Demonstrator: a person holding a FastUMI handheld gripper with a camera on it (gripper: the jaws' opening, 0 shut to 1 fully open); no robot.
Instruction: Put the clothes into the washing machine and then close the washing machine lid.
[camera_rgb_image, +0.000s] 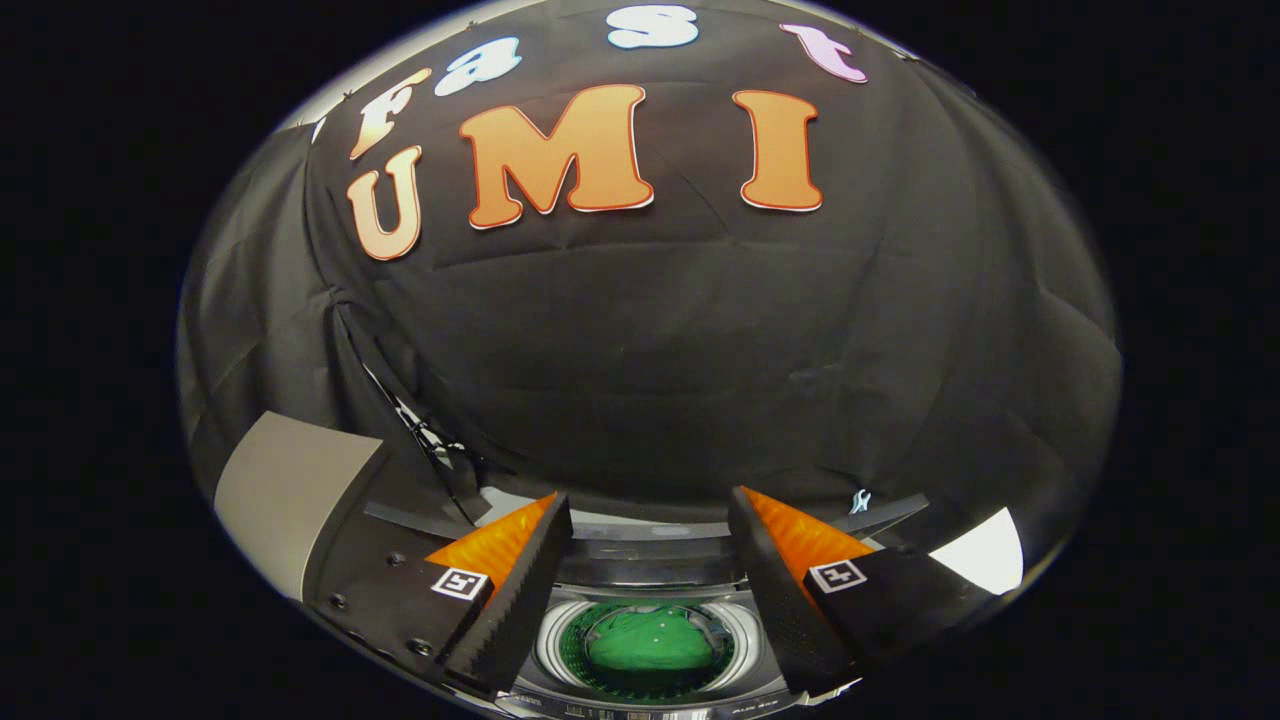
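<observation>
My gripper (650, 520) is open, its two orange-and-black fingers (515, 570) spread wide with nothing between them. Below and between the fingers I look down into the washing machine (650, 690). Its round drum opening shows a green garment (648, 645) lying inside. The machine's rear edge (650, 535) curves across just beyond the fingertips. The lid (285, 490), a grey panel, stands raised at the left, beside the left finger.
The booth's black cloth wall (680, 360) rises close behind the machine. A white patch (985, 550) lies to the right of the right finger. A thin dark strap or cable (425, 435) hangs along the cloth behind the raised lid.
</observation>
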